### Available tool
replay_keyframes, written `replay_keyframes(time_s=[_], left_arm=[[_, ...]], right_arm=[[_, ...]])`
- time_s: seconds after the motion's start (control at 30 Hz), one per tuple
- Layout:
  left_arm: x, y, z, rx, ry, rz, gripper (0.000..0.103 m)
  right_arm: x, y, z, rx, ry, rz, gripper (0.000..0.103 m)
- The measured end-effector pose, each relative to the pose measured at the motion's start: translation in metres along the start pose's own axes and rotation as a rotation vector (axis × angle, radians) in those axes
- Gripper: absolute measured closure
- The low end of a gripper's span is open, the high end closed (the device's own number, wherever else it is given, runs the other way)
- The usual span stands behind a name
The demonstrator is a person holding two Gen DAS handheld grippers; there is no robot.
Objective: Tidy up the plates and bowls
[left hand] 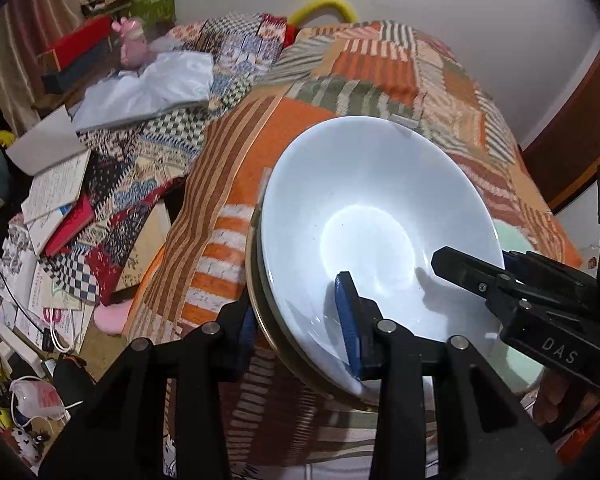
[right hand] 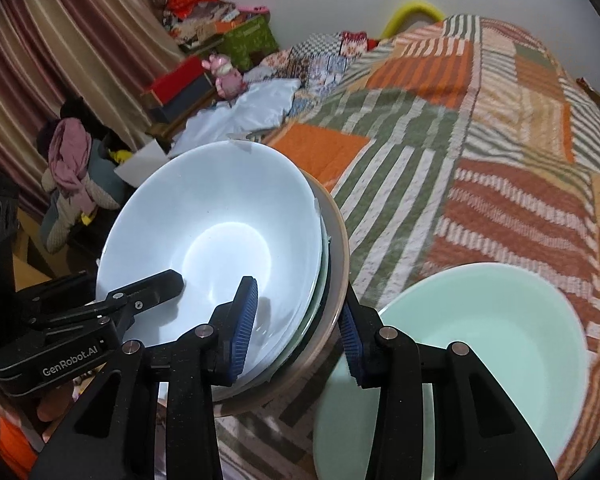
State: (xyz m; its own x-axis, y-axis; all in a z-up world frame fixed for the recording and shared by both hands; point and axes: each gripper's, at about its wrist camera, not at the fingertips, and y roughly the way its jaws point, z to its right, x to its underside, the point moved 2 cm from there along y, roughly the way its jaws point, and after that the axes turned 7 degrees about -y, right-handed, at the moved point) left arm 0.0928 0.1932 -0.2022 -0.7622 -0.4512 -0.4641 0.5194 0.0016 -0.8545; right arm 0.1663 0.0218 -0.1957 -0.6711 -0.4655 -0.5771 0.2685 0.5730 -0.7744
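A bed [right hand: 500, 128] under a patchwork quilt of orange, green and brown stripes carries the dishes; beyond its far left edge lie books, boxes and striped curtains [right hand: 60, 60]. The stack of bowls [left hand: 364, 208] is tilted, its opening facing up and toward the cameras. The left claw [left hand: 300, 320] and right claw [right hand: 296, 320] each clamp opposite rims. A mint bowl [right hand: 500, 340] sits just beside, near the bed's near edge.
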Motion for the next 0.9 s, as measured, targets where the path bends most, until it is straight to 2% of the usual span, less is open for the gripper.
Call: replay_keyframes(time_s=[0.4,0.9], left_arm=[[-0.006,-0.029,0.058,0.067,0.074,0.060,0.066],[0.009,-0.029,0.123,0.116,0.175,0.040,0.066]], right_arm=[[0.003,-0.054,0.027,0.060,0.038,0.105,0.067],[0.030,-0.099,0.066,0.121,0.118,0.163,0.067]])
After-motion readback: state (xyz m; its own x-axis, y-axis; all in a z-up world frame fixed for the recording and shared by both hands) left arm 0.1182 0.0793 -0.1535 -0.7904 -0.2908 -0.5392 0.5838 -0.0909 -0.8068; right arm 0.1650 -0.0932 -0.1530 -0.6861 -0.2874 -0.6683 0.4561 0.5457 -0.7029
